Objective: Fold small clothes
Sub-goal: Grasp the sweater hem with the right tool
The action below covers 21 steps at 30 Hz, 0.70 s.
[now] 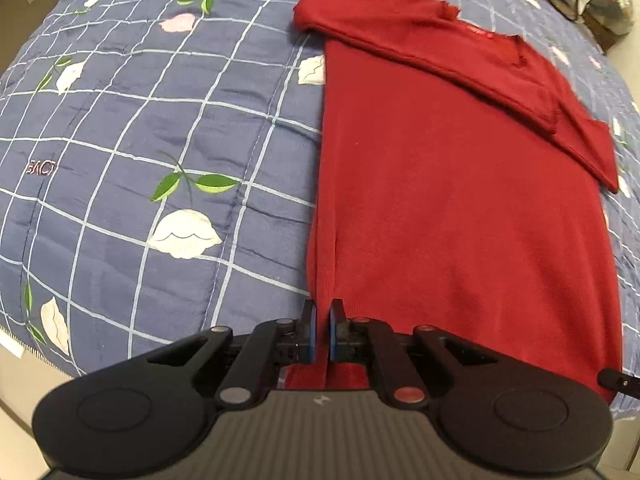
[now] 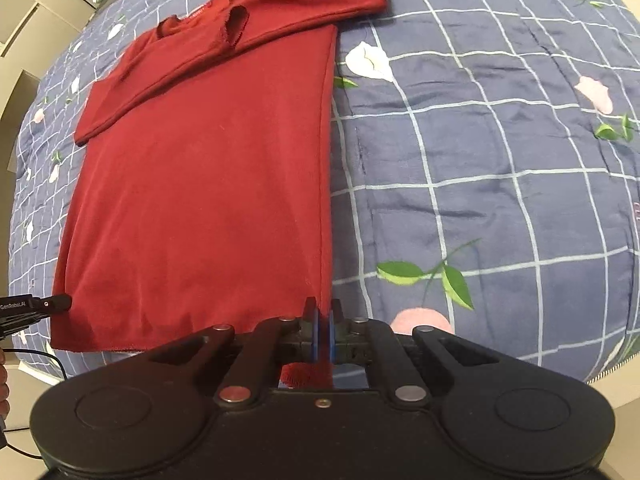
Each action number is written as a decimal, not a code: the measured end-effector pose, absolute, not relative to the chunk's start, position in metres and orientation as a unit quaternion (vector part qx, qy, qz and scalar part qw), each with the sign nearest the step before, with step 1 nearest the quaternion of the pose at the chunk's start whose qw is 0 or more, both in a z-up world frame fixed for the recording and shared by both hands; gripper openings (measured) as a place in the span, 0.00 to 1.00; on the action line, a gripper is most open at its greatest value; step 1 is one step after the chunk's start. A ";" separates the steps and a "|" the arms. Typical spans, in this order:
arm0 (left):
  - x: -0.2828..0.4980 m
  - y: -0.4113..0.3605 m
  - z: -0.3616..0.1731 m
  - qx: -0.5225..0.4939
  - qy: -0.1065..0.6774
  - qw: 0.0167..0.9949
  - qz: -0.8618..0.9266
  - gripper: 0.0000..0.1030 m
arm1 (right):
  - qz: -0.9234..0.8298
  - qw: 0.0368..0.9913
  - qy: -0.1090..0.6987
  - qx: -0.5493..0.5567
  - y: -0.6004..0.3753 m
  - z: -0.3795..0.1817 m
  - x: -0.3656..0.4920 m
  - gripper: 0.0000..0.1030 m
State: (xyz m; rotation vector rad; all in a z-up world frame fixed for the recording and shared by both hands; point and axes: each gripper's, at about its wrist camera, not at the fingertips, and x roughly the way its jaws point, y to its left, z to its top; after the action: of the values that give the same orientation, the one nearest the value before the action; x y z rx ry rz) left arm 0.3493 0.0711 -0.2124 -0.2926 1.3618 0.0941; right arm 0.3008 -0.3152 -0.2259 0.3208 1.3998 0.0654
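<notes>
The left claw (image 1: 323, 330), black with blue pads, sits at the bottom centre of its own view, its two fingers drawn almost together and pinching the lower hem corner of a dark red knit long-sleeved sweater (image 1: 460, 208); red cloth shows between the pads and bunched just below them. The right claw (image 2: 322, 330), of the same black build with blue pads, sits at the bottom centre of its view and is likewise clamped on the sweater (image 2: 200, 200), gripping the opposite hem corner, where a frayed red edge hangs below the fingers. From the two grips the sweater runs up the frame, lying flat on the bed with its body smooth and its side seams straight. Near the top of each view the sleeves are folded across the chest, one cuff lying open-ended near the neckline. The sweater rests on a blue quilted bed cover (image 1: 160, 120) with a pale grid pattern and printed white and pink flowers with green leaves, which fills the left of the left view and the right of the right view (image 2: 480, 160). At the lower left edge of the right view the tip of the other claw's black housing touches the hem, with a thin black cable (image 2: 44, 360) trailing below it.
</notes>
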 end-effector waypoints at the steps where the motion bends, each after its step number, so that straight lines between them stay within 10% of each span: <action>1: 0.346 0.071 -0.210 -0.131 0.626 0.768 0.040 0.05 | 0.030 0.755 0.639 0.145 -0.315 -0.225 0.297 0.04; 7: 0.334 0.077 -0.218 -0.109 0.627 0.770 0.046 0.03 | 0.031 0.773 0.618 0.144 -0.313 -0.228 0.296 0.05; 12: 0.333 0.084 -0.213 -0.127 0.617 0.776 0.044 0.10 | 0.034 0.789 0.602 0.119 -0.302 -0.226 0.292 0.25; 17: 0.327 0.076 -0.204 -0.092 0.609 0.786 0.055 0.68 | 0.070 0.808 0.583 0.045 -0.276 -0.219 0.280 0.55; 21: 0.317 0.064 -0.198 -0.065 0.593 0.800 0.057 0.88 | 0.148 0.803 0.572 -0.075 -0.239 -0.227 0.265 0.60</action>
State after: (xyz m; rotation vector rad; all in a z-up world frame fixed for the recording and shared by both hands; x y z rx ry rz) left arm 0.3173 0.0642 -0.1980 -0.1397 1.2726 0.1216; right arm 0.2650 -0.2386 -0.2270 -0.1606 1.2256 0.3164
